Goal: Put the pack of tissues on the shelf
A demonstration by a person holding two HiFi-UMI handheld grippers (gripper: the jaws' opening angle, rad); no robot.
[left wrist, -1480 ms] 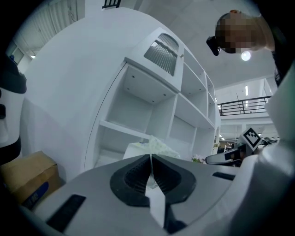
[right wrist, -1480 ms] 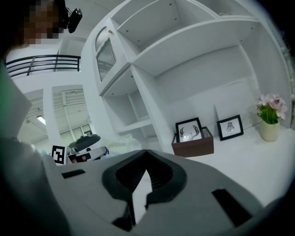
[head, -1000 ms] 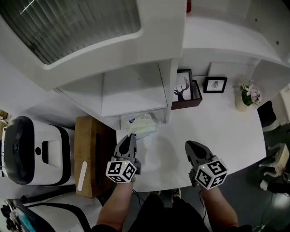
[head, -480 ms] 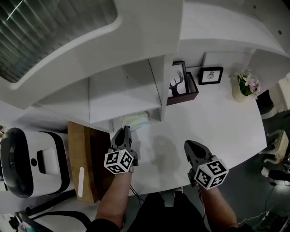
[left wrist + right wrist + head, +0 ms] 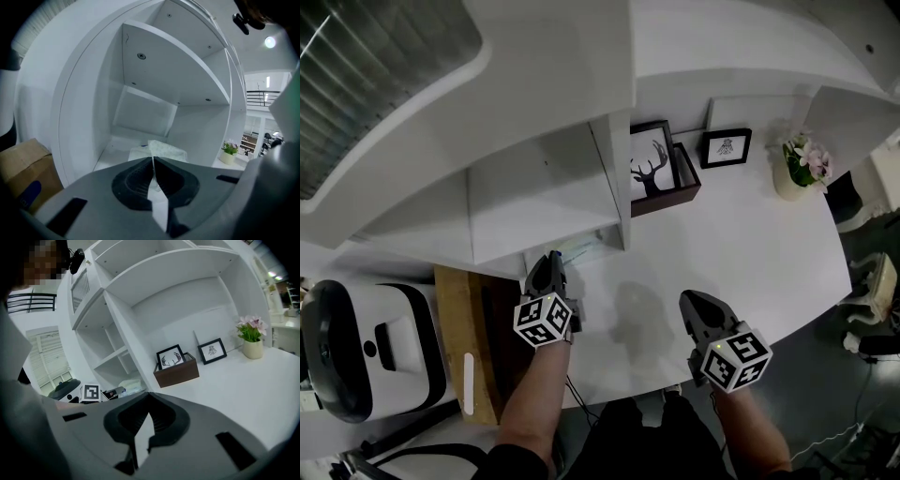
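Your left gripper (image 5: 553, 262) and right gripper (image 5: 687, 300) are pinched shut and empty, so a bump could knock the mid-frame pack of tissues (image 5: 582, 247) off the shelf (image 5: 544, 202).

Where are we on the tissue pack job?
Done: pack of tissues lies inside the bottom shelf compartment. In hand: nothing; left gripper is shut, empty, in front of the pack; right gripper shut over the desk. Left: likely just backing away.
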